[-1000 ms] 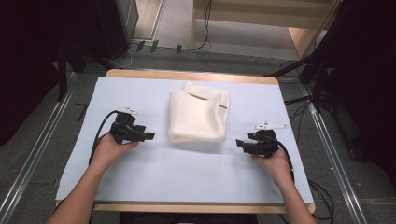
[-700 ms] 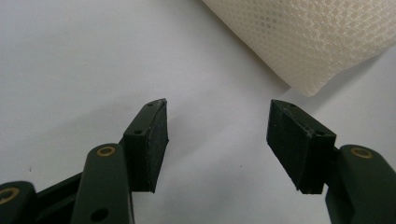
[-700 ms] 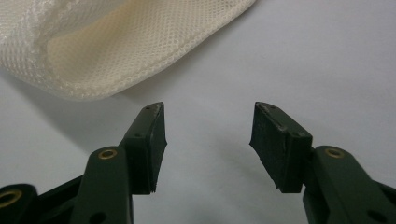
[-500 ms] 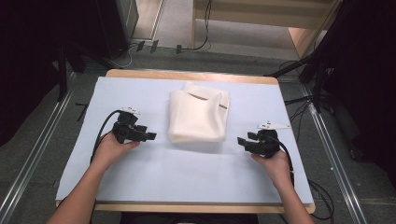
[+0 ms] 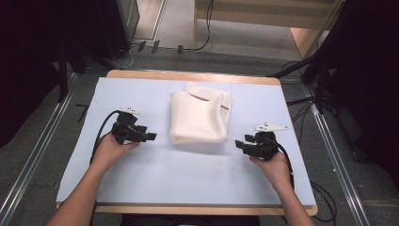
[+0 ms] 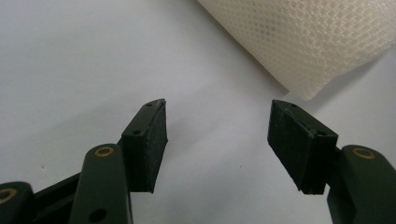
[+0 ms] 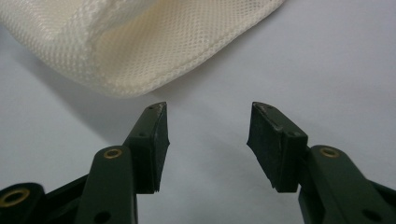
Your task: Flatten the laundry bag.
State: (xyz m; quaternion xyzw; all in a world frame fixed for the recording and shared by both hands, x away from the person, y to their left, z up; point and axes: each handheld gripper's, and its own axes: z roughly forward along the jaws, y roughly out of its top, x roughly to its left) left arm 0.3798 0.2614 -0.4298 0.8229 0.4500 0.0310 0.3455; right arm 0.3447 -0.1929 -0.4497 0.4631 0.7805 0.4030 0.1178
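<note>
A folded cream mesh cloth (image 5: 200,117) lies in the middle of the pale blue mat (image 5: 188,174). My left gripper (image 5: 151,137) rests to the cloth's left, pointing at its near-left corner; the jaws stand wide open over bare mat (image 6: 217,140), the cloth's corner (image 6: 322,42) just beyond them. My right gripper (image 5: 239,145) sits right of the cloth, pointing at its near-right corner. Its jaws have just been closing but still stand apart with nothing between them (image 7: 208,140); the cloth's hemmed edge (image 7: 154,51) lies a little ahead of the fingertips.
The mat covers a wooden table (image 5: 193,76). Cables (image 5: 301,101) trail over the floor at the right and behind the table. Metal rails (image 5: 33,155) run along both sides. Dark equipment (image 5: 113,23) stands at the back left.
The right gripper's jaws have narrowed slightly. Both hands stay nearly where they were, and the cloth has not moved.
</note>
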